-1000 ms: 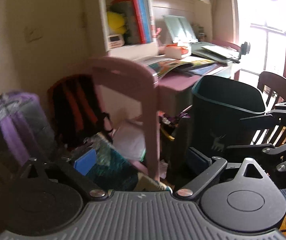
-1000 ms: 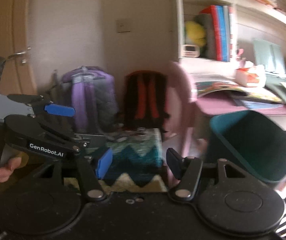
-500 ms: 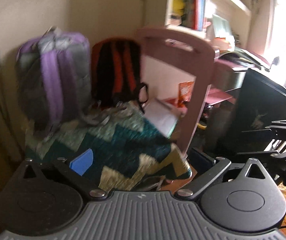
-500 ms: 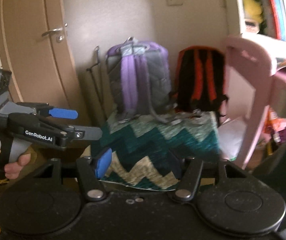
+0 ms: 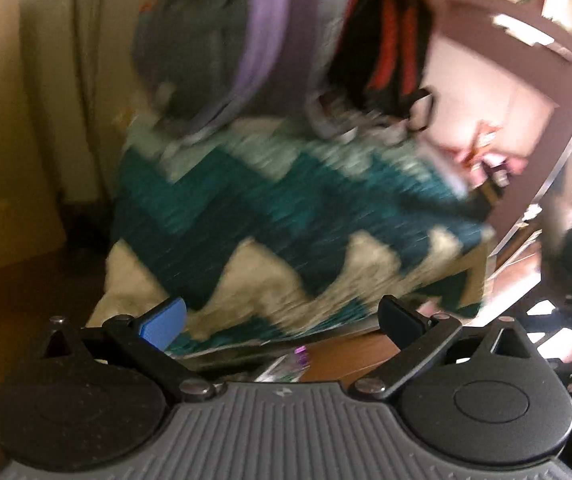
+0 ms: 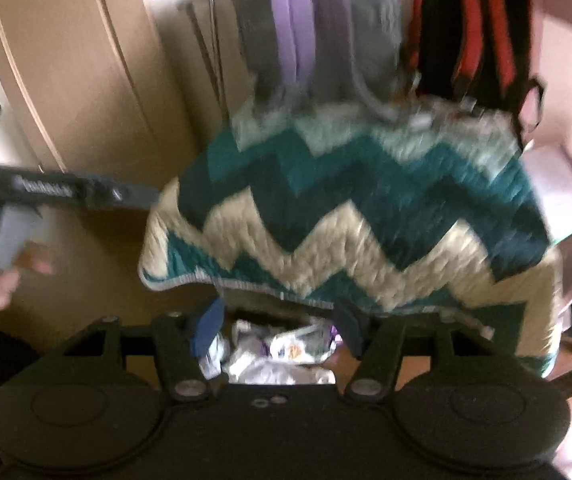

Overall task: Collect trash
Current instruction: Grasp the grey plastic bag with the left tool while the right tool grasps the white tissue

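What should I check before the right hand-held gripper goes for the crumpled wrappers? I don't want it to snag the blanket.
1. Right hand-held gripper open, nothing between its pads: ok.
2. Crumpled wrappers in view on the floor ahead of it: ok.
3. Zigzag blanket clear of the wrappers: not ok, its edge hangs just above them.
4. Left hand-held gripper open and empty: ok.
5. Picture sharp enough to aim: not ok, both views are blurred.

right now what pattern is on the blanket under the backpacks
Teal, dark blue and cream zigzag blanket, clearest in the right wrist view.
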Available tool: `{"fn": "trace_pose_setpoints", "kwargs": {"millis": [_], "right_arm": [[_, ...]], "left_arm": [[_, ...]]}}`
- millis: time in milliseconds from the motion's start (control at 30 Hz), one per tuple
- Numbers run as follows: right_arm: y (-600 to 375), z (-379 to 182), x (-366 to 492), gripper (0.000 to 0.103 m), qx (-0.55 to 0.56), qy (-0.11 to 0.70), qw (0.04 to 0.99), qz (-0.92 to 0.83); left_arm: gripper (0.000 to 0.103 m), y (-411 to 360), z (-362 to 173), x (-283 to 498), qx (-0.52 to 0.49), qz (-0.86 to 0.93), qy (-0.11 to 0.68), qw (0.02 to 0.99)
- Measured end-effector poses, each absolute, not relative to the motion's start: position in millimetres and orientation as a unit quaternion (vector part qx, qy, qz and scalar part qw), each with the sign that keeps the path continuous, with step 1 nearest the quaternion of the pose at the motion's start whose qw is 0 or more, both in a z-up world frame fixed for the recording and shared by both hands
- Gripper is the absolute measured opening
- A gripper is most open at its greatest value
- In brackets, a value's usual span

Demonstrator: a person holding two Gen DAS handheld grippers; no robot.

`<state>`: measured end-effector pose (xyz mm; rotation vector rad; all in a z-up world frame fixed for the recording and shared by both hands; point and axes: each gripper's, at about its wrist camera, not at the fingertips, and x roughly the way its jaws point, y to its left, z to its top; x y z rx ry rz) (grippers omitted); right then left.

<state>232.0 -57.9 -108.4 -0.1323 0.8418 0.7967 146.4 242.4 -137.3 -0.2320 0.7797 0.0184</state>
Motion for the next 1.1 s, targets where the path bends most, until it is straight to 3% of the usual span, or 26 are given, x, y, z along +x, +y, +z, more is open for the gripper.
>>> {"fn": "trace_pose_setpoints", "kwargs": {"millis": [333,667,933,1100], "right_arm": [[4.8,-256.5,270.5,0.061,-0.134,0.490,0.783,0.359],[39.2,-395.7,320.5,0.062,-0.123,0.558,0.756,0.319],[59.5,-467.6,351.0,0.062,-0.145,0.629,0.714,0.270],[60.6,-508.6,368.0,0.061,-0.129,0.669,0.693,0.233]], "left_arm": [[0.103,322.2,-289.6,153.7,-0.134,0.069,0.469,0.870],[0.103,339.0,-441.3,180.8,-0.145,0.123,0.556,0.809],[0.103,321.0,-516.8,186.0,-0.109,0.143,0.600,0.779],[0.103,322.8,-550.3,182.5,-0.138,0.152,0.627,0.751]]}}
